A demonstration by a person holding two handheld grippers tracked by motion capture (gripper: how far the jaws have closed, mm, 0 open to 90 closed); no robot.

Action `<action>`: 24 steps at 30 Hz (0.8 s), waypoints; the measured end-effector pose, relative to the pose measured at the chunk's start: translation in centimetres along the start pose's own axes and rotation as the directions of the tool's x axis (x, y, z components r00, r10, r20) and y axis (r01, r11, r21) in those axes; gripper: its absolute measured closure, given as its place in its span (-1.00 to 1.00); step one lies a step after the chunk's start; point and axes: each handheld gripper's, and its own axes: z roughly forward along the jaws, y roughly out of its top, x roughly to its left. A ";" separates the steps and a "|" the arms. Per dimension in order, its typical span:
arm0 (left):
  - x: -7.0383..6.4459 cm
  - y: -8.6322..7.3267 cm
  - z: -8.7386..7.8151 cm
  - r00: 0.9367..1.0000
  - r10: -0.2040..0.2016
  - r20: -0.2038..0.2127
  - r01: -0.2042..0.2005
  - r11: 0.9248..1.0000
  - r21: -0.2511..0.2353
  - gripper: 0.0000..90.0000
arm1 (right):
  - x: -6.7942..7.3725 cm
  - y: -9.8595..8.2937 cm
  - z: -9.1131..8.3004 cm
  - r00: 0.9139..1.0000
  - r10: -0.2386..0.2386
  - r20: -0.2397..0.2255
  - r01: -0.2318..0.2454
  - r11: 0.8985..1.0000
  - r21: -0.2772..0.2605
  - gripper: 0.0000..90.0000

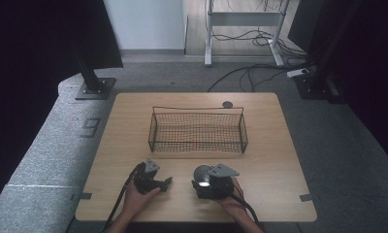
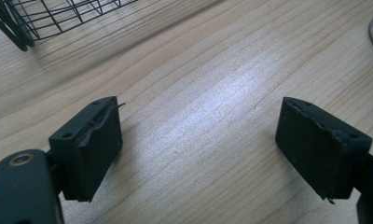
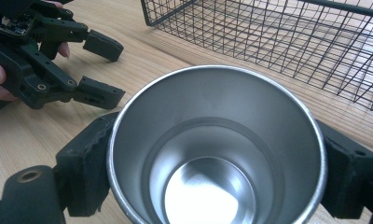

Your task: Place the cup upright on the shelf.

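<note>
Both hands enter at the near edge of the high view, six o'clock side of the wooden surface (image 1: 274, 145). Left hand (image 1: 136, 199) at about seven o'clock holds the left gripper (image 1: 164, 184), low over the wood, pointing toward three o'clock. Left gripper view: its two black fingers (image 2: 89, 144) spread wide apart, bare wood grain between them, nothing held. Corner of the wire basket at that view's eleven o'clock.

Right hand (image 1: 231, 201) at about five o'clock holds the right gripper (image 1: 202, 180), grey three-cornered plate on top. Its fingers (image 3: 84, 170) pinch a steel cup (image 3: 217, 154), one finger pressed on each side of the cup wall. Cup is open-mouthed toward the camera in the right gripper view, shiny inside, nothing visible in it. In the high view the cup (image 1: 202, 175) sits at the gripper's front, near the front middle of the surface, just right of the left gripper's tips, the two apart.

Wire basket (image 1: 198, 130), black mesh, rectangular, stands at surface centre, toward twelve o'clock from both grippers, nothing in it. Small dark round disc (image 1: 227, 104) beyond the basket near the far edge, roughly one o'clock.

Beyond the surface: grey floor, cables (image 1: 250, 73) trailing at one o'clock.
</note>
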 end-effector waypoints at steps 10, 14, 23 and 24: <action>0.0 0.0 0.0 1.000 0.000 0.000 0.000 1.000 0.000 -0.68 | -0.4 0.1 -0.2 1.000 0.003 -0.007 -0.003 1.000 0.006 -0.69; 0.0 0.0 0.0 1.000 0.001 0.001 -0.001 1.000 0.001 -0.68 | -0.5 0.3 -0.5 1.000 0.007 0.000 -0.007 1.000 -0.011 -0.69; 0.0 0.0 0.0 1.000 0.002 0.001 -0.002 1.000 0.003 -0.68 | -0.6 0.9 -1.5 1.000 0.010 -0.004 -0.010 0.999 -0.038 -0.69; 0.0 0.0 0.0 1.000 0.002 0.000 -0.002 1.000 0.003 -0.68 | -0.6 1.0 -1.6 1.000 0.008 -0.004 -0.008 0.999 -0.041 -0.69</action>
